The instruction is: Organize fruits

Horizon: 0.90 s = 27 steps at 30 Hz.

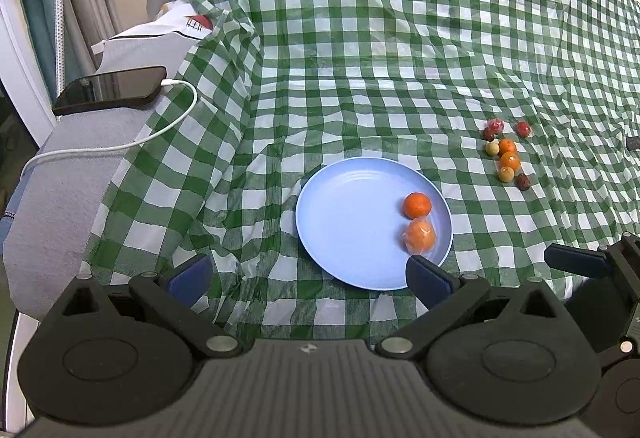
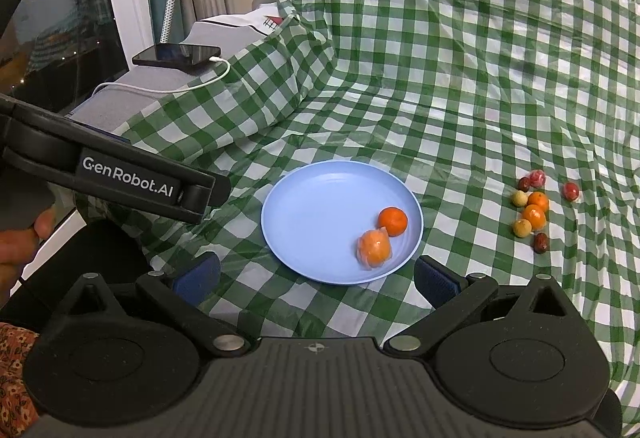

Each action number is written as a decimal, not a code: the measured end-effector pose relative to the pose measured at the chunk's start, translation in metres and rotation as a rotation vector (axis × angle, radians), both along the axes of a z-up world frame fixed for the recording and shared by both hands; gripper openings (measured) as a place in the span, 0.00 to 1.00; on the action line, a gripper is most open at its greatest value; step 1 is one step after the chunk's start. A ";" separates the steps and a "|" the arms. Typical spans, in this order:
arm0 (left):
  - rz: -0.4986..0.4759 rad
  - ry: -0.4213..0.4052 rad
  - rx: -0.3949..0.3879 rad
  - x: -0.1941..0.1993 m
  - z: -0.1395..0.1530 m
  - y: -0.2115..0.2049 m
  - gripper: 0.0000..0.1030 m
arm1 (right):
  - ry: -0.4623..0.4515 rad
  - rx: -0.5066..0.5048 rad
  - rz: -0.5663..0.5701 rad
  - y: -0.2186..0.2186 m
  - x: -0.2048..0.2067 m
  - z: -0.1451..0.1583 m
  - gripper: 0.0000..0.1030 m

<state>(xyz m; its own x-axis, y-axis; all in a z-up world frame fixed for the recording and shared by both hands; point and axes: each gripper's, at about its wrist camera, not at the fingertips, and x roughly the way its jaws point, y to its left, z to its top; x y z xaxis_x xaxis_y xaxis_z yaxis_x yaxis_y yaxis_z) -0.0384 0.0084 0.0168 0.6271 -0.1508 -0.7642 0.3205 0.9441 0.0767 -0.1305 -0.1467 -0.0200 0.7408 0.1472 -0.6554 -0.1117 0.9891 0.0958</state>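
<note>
**Asker:** Where does the fruit lie from your fingers?

**Me:** A blue plate sits straight ahead of both my grippers on a green-checked cloth. It holds two oranges: a bare orange and, touching it on the near side, a wrapped orange in clear film. The loose fruit cluster lies on the cloth, well apart from the plate, ahead and to my right. It is a short row of small orange, pale yellow and dark red pieces, with one red piece set slightly off.

**Asker:** Which hand is nearer to it?

**Me:** My right gripper, I judge; the cluster is on its side. My left gripper faces the plate, its right fingertip over the near rim.

**Asker:** And the fingers?

**Me:** Both pairs are spread wide and hold nothing. Both hover low, just short of the plate, pointing forward and slightly down.
</note>
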 end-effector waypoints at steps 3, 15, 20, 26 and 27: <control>-0.001 0.003 0.002 0.001 -0.001 0.000 1.00 | 0.005 0.003 -0.002 0.000 0.001 -0.001 0.99; -0.002 0.021 0.009 0.009 -0.006 -0.003 1.00 | 0.015 0.017 -0.027 -0.007 0.008 -0.005 0.99; -0.004 0.032 0.011 0.013 -0.009 -0.007 1.00 | 0.025 0.026 -0.046 -0.011 0.011 -0.009 0.99; -0.010 0.045 0.015 0.018 -0.012 -0.012 1.00 | 0.033 0.032 -0.069 -0.014 0.016 -0.012 0.99; -0.012 0.047 0.014 0.019 -0.012 -0.013 1.00 | 0.033 0.033 -0.072 -0.015 0.016 -0.012 0.99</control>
<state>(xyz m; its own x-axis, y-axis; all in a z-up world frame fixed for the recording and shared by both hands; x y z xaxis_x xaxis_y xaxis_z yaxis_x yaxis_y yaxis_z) -0.0193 -0.0043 0.0053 0.5886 -0.1474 -0.7948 0.3357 0.9390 0.0744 -0.1142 -0.1616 -0.0319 0.7281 0.1162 -0.6756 -0.0365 0.9907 0.1309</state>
